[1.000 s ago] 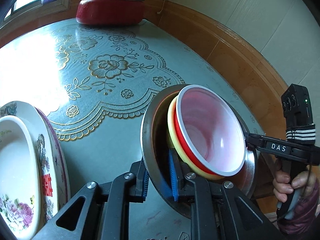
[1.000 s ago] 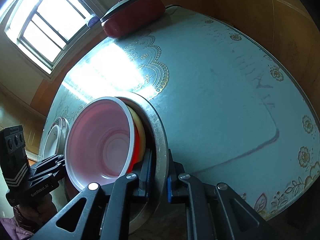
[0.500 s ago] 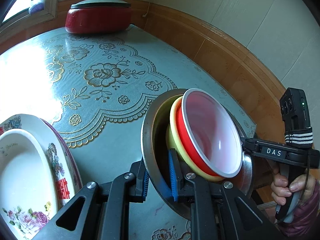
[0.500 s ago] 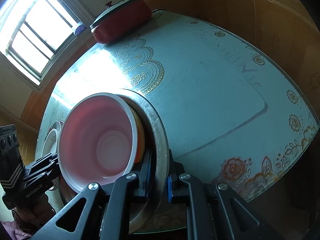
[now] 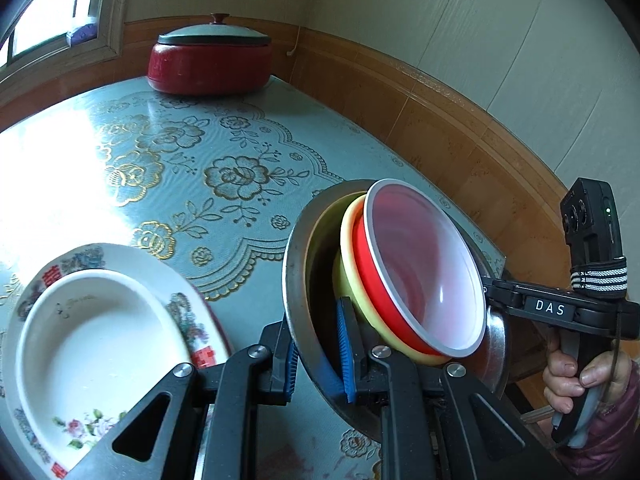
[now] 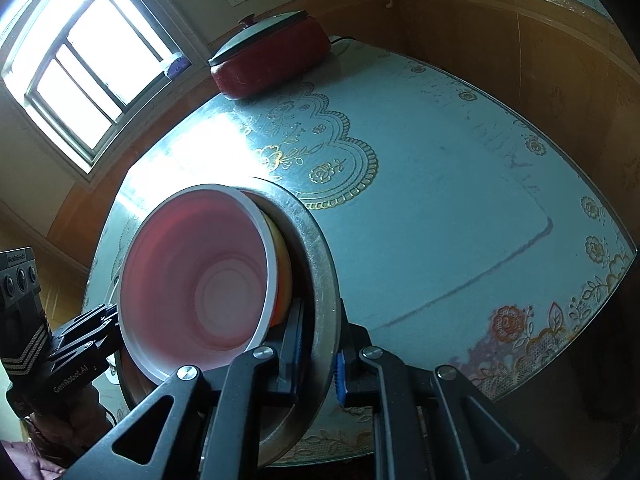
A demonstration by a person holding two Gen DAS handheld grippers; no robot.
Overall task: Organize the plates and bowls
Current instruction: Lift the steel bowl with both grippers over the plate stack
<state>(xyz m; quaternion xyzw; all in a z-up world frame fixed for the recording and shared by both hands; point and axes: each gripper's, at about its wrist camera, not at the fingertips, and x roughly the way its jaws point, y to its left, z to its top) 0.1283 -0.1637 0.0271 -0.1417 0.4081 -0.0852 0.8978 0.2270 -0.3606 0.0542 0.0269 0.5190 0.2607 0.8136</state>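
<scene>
Above the table, both tongs clamped narrow on opposite rims of the steel bowl.

Three nested bowls, two stacked plates, one lidded red pot.

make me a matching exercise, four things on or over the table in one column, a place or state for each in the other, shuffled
Things:
1. metal basin
2. red bowl
3. white floral plate
4. red lidded pot

Places or states:
A. at the table's far edge, near the wall
B. rim clamped by both grippers
C. on a larger patterned plate
D. innermost of the nested bowls

Pairs: 1-B, 2-D, 3-C, 4-A
</scene>
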